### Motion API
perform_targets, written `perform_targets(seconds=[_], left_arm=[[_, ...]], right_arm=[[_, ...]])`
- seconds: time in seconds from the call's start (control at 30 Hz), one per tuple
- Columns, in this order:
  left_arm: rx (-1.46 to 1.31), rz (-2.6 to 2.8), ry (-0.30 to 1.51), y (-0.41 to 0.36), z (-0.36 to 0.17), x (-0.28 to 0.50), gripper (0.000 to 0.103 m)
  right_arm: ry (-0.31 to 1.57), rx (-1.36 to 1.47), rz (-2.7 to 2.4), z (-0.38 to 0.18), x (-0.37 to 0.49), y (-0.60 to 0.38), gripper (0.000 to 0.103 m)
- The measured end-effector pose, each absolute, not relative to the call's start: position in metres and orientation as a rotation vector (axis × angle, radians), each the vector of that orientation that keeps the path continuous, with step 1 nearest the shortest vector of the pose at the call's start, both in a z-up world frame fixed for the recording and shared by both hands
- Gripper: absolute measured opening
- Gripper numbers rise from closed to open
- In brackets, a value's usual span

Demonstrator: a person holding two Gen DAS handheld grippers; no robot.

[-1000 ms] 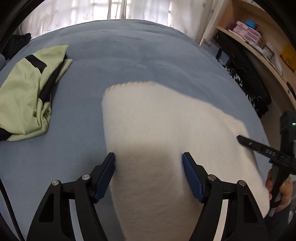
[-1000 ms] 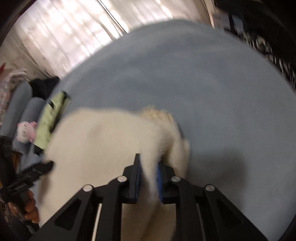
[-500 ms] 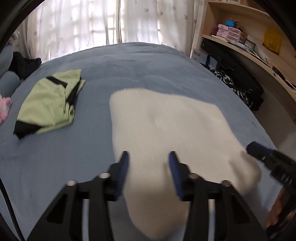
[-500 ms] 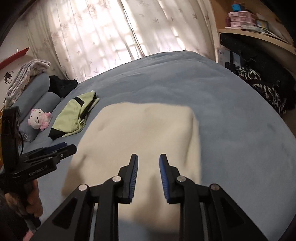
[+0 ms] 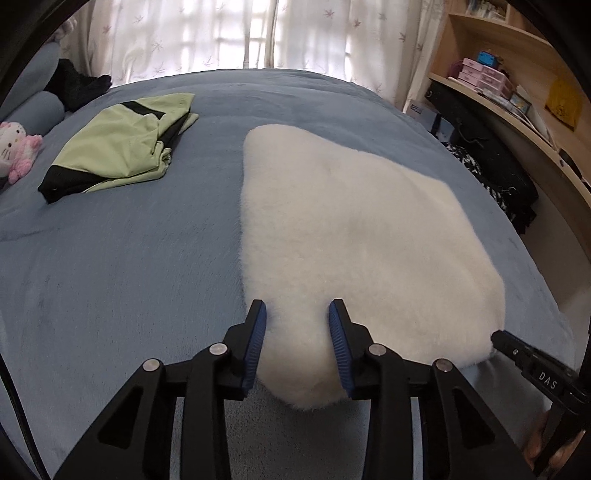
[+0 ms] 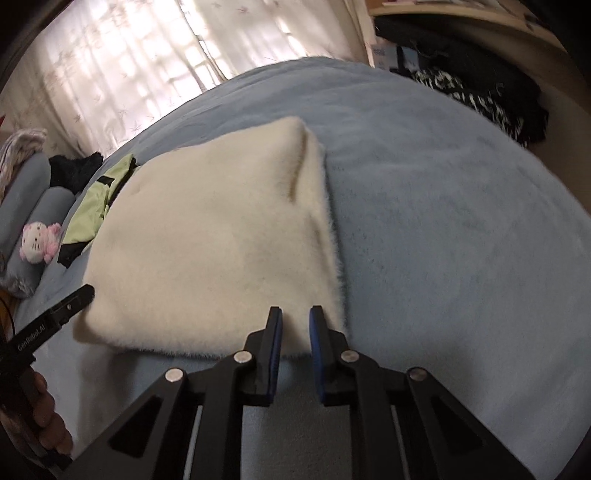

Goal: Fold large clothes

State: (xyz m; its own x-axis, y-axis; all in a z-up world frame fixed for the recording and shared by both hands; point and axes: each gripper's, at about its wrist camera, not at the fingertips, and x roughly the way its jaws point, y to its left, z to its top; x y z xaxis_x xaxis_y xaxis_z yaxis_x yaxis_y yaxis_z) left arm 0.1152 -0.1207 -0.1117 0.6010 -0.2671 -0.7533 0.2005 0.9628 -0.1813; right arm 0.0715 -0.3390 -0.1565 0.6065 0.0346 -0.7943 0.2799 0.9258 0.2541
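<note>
Covering most of both views, the blue bed [image 5: 129, 277] is the work surface, w/ curtains [image 5: 221, 33] at the far side and a shelf [image 5: 517, 85] off to the right. Lying flat mid-bed is the white fleece [image 5: 351, 229], already doubled into a rough rectangle; in the right wrist view a layered edge shows along its right side, so at least one fold looks done. Beside it, well apart to the left, is a green-and-black garment [image 5: 125, 144], loosely bunched, prob. next in the queue. A pink plush toy [image 5: 16, 147] sits at the far left edge by a bolster.

Left gripper [image 5: 297, 343] hangs over the fleece's near-left corner, jaws spread wide, nothing pinched. Right gripper [image 6: 295, 347] sits at the near-right corner, jaws parted by a narrow gap, also empty as far as I can tell.

Judgement: between folds, a release/reposition beat. Next move likely needs both grippers to nip the near corners, thru all layers, then carry that edge fwd to the far edge evenly. Thick pile may slip unless gripped deep.
</note>
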Motion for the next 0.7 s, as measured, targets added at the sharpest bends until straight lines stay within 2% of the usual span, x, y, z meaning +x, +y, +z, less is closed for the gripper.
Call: perform_targets(seconds=[0.1,0.13,0.17,0.33,0.47,0.7], left_arm=[[-0.101,-0.233,0.89,-0.116,-0.113,0.114,0.05],[-0.116,-0.216,0.898,-0.114,-0.114,0.114,0.058],[-0.146,-0.206,0.909,-0.109,-0.114,0.114,0.06],[-0.186,-0.191,0.93,-0.102,-0.106,0.105,0.06],[-0.18,-0.201,0.935,-0.1,-0.093,0.09,0.06],[-0.129,-0.164,0.931,-0.09,-0.069,0.063,0.06]], right_arm=[[0.909,0.408,-0.147,-0.16,0.071,-0.338,0.016],[0.911,0.412,-0.151,-0.16,0.069,-0.337,0.016],[0.915,0.415,-0.155,-0.16,0.068,-0.337,0.017],[0.998,0.49,-0.15,-0.165,0.068,-0.332,0.022],[1.073,0.511,-0.13,-0.171,0.061,-0.32,0.022],[1.077,0.456,-0.099,-0.146,0.041,-0.296,0.022]])
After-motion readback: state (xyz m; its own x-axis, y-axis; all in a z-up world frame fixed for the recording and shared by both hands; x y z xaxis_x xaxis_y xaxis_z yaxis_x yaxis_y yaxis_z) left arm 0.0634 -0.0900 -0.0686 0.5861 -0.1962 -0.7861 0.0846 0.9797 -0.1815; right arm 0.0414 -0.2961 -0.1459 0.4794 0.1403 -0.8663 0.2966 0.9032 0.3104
